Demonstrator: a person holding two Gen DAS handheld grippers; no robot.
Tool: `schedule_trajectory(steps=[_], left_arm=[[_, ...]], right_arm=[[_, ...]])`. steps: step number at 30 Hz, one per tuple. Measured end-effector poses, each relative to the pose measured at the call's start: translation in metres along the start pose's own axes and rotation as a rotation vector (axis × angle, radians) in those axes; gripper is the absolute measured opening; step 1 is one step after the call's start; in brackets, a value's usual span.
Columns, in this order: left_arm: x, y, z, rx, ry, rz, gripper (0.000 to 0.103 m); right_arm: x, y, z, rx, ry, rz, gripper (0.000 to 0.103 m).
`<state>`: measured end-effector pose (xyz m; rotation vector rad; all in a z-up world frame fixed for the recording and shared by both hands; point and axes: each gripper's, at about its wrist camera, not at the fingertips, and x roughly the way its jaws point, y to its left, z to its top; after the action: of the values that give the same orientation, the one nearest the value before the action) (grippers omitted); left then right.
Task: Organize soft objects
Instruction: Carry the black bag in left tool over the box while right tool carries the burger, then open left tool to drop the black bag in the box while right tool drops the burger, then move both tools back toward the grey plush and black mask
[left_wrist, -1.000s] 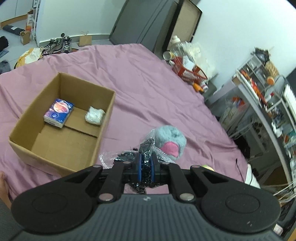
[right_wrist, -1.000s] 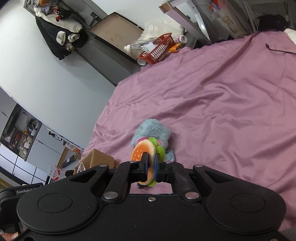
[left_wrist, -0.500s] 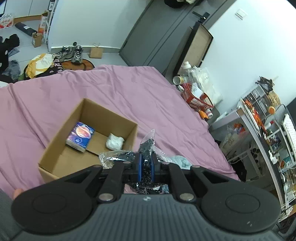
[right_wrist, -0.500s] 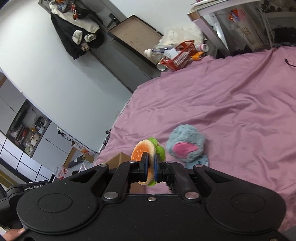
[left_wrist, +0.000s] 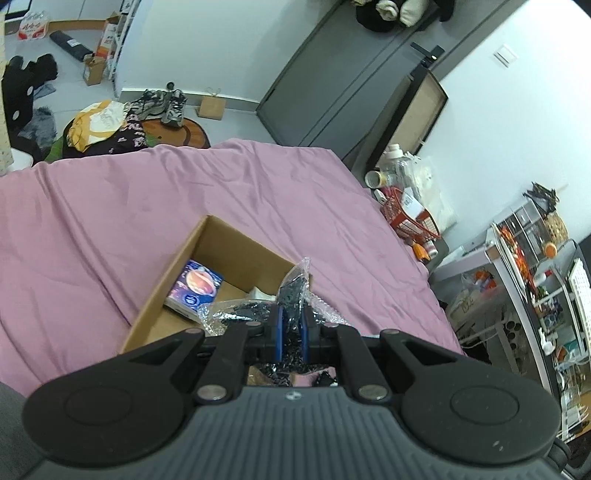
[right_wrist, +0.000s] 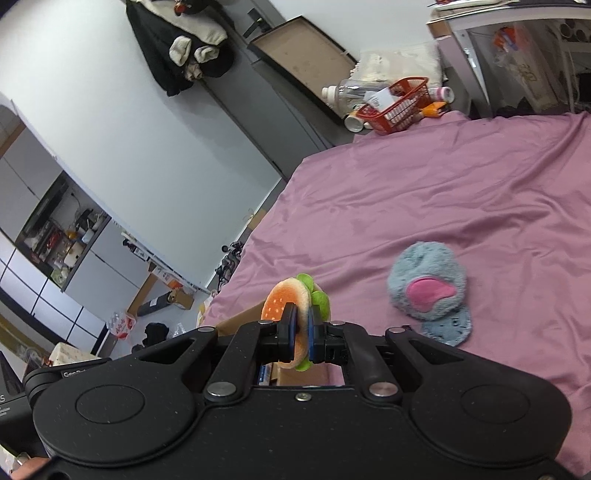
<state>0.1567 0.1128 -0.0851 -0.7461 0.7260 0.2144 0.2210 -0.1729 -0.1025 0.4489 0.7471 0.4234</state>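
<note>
Now mid-carry, both loads up off the bed (left_wrist: 110, 206) and headed for the cardboard box (left_wrist: 236, 243). Left tool (left_wrist: 291, 334) pinched narrow on a clear plastic bag of dark bits (left_wrist: 291, 295), crinkled film bulging out past and to both sides of the blue fingers (left_wrist: 279, 332). Box straight ahead of and just below that tool, open side up, with a blue printed packet (left_wrist: 194, 291) and something pale white (left_wrist: 260, 293) already lying inside, the white piece mostly hidden behind the bag. Right tool (right_wrist: 301, 336) likewise clamped narrow, on a plush burger (right_wrist: 288, 301), bun and green felt sticking out above the fingertips. A sliver of cardboard visible just under and behind that burger, so probably the same box near at hand; hard to tell how far over its rim. Off to the right of that tool, well apart, a grey-blue plush with a pink patch (right_wrist: 424, 284) lying on the purple sheet, not yet picked up.

Judged as the placing step for two items at once. Next: lower the left tool over the box's free floor, then open up and let the bag drop. Same for the burger, once squarely above the opening. Worth watching the bag: slippery film, likely to snag on a finger at release. Grey-blue plush left for afterwards.
</note>
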Motion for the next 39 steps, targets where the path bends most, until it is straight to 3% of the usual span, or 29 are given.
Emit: schedule_trajectory(steps=[8,16,25,27,29,31,33,39], left_arm=[[0.009,0.03,0.014,-0.06,0.001,0.011,0.009],[0.03,0.052,0.02,-0.084,0.052,0.01,0.009],[0.033,0.06,0.029,-0.061,0.051,0.016,0.016],[0.033,0.062,0.03,-0.059,0.053,0.023,0.022],[0.032,0.063,0.031,-0.053,0.054,0.027,0.027],[0.031,0.061,0.03,-0.043,0.055,0.037,0.036],[0.028,0.058,0.029,-0.03,0.043,0.044,0.049],[0.018,0.045,0.022,-0.002,0.004,0.055,0.076]], right_arm=[[0.024,0.032,-0.007,-0.054,0.04,0.005,0.006],[0.053,0.058,-0.016,-0.092,0.091,0.004,0.006],[0.077,0.073,-0.025,-0.093,0.123,-0.01,0.006],[0.08,0.075,-0.025,-0.091,0.113,-0.007,0.008],[0.077,0.082,-0.025,-0.123,0.076,-0.001,0.019],[0.075,0.086,-0.026,-0.148,0.063,-0.015,0.056],[0.07,0.085,-0.026,-0.142,0.056,-0.011,0.057],[0.055,0.068,-0.023,-0.098,0.065,-0.065,0.062]])
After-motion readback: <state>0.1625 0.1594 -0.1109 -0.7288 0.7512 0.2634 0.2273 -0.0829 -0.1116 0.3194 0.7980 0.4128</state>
